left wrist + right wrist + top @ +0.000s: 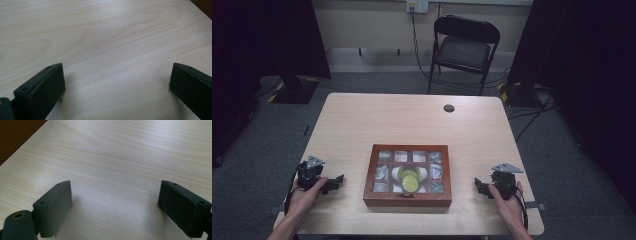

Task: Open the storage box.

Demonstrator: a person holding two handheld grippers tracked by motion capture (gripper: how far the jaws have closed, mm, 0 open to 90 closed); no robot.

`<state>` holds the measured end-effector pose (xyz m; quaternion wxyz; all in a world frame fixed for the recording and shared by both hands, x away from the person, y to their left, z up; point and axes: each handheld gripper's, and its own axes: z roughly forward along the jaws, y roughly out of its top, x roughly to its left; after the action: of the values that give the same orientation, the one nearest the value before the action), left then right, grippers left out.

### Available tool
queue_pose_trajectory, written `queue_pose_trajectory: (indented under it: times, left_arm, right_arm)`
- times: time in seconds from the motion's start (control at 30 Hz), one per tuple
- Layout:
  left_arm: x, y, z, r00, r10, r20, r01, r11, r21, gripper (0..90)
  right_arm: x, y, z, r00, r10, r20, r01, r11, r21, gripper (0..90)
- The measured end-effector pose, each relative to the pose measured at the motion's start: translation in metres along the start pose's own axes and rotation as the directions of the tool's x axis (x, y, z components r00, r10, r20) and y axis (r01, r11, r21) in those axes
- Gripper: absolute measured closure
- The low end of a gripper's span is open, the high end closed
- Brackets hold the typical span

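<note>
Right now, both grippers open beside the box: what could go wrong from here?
1. The wooden box has a glass-paned lid; a jaw could crack a pane.
2. The left gripper and right gripper flank it, so uneven contact might slide the box.
3. It sits near the table edge.

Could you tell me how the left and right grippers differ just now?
The left gripper lies left of the wooden box, pointing right at it; the right gripper lies on the box's right, pointing left. Both rest low on the table, each in a hand, fingers wide open, holding nothing.
</note>
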<state>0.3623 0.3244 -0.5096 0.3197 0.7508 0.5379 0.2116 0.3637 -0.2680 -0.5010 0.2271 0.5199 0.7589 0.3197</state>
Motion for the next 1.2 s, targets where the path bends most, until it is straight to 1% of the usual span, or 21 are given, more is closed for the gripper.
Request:
queue_pose_trajectory:
  times: [0.17, 0.23, 0.27, 0.33, 0.4, 0.47, 0.5, 0.53, 0.6, 0.63, 0.67, 0.7, 0.73, 0.77, 0.8, 0.9, 1.07, 1.1, 1.13, 1.17, 1.2]
  left_arm:
    - [0.0, 0.0, 0.0, 1.0, 0.003, 0.001, -0.003, 1.0, 0.002, 0.0]
    - [0.0, 0.0, 0.0, 1.0, 0.002, -0.001, -0.002, 1.0, -0.001, 0.0]
    - [0.0, 0.0, 0.0, 1.0, 0.003, 0.001, -0.003, 1.0, 0.002, 0.0]
    - [0.0, 0.0, 0.0, 1.0, 0.003, 0.0, -0.003, 1.0, 0.002, 0.0]
    - [0.0, 0.0, 0.0, 1.0, 0.003, 0.001, -0.003, 1.0, 0.001, 0.0]
    - [0.0, 0.0, 0.0, 1.0, 0.002, 0.001, -0.002, 1.0, 0.001, 0.0]
    - [0.0, 0.0, 0.0, 1.0, 0.002, 0.001, -0.002, 1.0, 0.001, 0.0]
    - [0.001, 0.0, 0.0, 1.0, 0.007, 0.004, -0.007, 1.0, 0.001, 0.0]
    - [0.002, 0.001, 0.001, 0.9997, 0.019, 0.016, -0.019, 0.9998, 0.002, 0.0]
    - [0.002, 0.001, 0.001, 0.9997, 0.019, 0.016, -0.019, 0.9998, 0.002, 0.0]
    - [0.003, 0.001, 0.001, 0.9995, 0.021, 0.022, -0.021, 0.9998, -0.001, 0.0]
    - [0.003, 0.001, 0.001, 0.9995, 0.021, 0.022, -0.021, 0.9998, -0.002, 0.0]
    - [0.003, 0.001, 0.001, 0.9995, 0.021, 0.022, -0.021, 0.9998, -0.002, 0.0]
    - [0.003, 0.001, 0.001, 0.9995, 0.022, 0.022, -0.022, 0.9998, -0.002, 0.0]
    - [0.003, 0.001, 0.001, 0.9995, 0.021, 0.022, -0.021, 0.9998, -0.002, 0.0]
    - [0.003, 0.001, 0.001, 0.9995, 0.022, 0.022, -0.021, 0.9998, -0.002, 0.0]
    - [0.003, 0.001, 0.001, 0.9995, 0.023, 0.022, -0.023, 0.9997, -0.001, 0.0]
    - [0.003, 0.001, 0.001, 0.9995, 0.023, 0.022, -0.023, 0.9997, -0.001, 0.0]
    - [0.003, 0.001, 0.001, 0.9995, 0.023, 0.023, -0.023, 0.9997, -0.001, 0.0]
    - [0.003, 0.001, 0.001, 0.9995, 0.023, 0.022, -0.023, 0.9997, -0.002, 0.0]
    - [0.003, 0.001, 0.001, 0.9995, 0.023, 0.022, -0.023, 0.9997, -0.001, 0.0]
  right_arm:
    - [0.0, 0.0, -0.001, 1.0, 0.004, 0.004, -0.004, 1.0, 0.009, 11.3]
    - [-0.001, 0.001, -0.001, 1.0, -0.003, -0.007, 0.003, 1.0, 0.018, 12.2]
    - [-0.001, 0.001, -0.003, 0.9999, -0.002, -0.015, 0.003, 1.0, 0.022, 14.5]
    - [-0.001, 0.002, -0.004, 0.9998, 0.008, -0.02, -0.008, 1.0, 0.028, 14.5]
    - [0.002, 0.003, -0.006, 0.9996, -0.002, -0.028, 0.003, 0.999, 0.032, 14.6]
    - [0.004, 0.006, -0.008, 0.9987, -0.01, -0.049, 0.01, 1.0, -0.001, 15.5]
    - [0.004, 0.006, -0.008, 0.9987, -0.01, -0.049, 0.01, 1.0, -0.001, 15.5]
    - [0.007, 0.008, -0.012, 0.9978, -0.01, -0.066, 0.009, 1.0, -0.025, 16.3]
    - [0.009, 0.009, -0.014, 0.9957, -0.013, -0.092, 0.009, 0.999, -0.043, 16.3]
    - [0.009, 0.009, -0.014, 0.9957, -0.013, -0.092, 0.009, 0.999, -0.043, 16.3]
    - [0.01, 0.011, -0.015, 0.9925, -0.009, -0.122, 0.004, 0.999, -0.046, 18.1]
    - [0.01, 0.012, -0.016, 0.9905, -0.004, -0.137, -0.002, 0.999, -0.049, 19.1]
    - [0.01, 0.013, -0.017, 0.9885, 0.002, -0.151, -0.011, 0.998, -0.056, 19.9]
    - [0.01, 0.013, -0.017, 0.9885, 0.002, -0.151, -0.011, 0.998, -0.056, 19.9]
    - [0.01, 0.014, -0.018, 0.9837, 0.016, -0.179, -0.026, 0.998, -0.053, 23.8]
    - [0.013, 0.015, -0.021, 0.979, 0.003, -0.204, -0.015, 0.998, -0.055, 25.8]
    - [0.019, 0.02, -0.03, 0.9681, -0.027, -0.249, 0.001, 0.995, -0.101, 32.7]
    - [0.02, 0.021, -0.032, 0.9635, -0.034, -0.266, 0.005, 0.994, -0.11, 33.9]
    - [0.02, 0.022, -0.033, 0.9612, -0.038, -0.273, 0.007, 0.993, -0.114, 33.9]
    - [0.021, 0.023, -0.034, 0.9519, -0.051, -0.302, 0.014, 0.992, -0.124, 35.3]
    - [0.023, 0.024, -0.035, 0.9454, -0.068, -0.319, 0.026, 0.991, -0.134, 36.8]
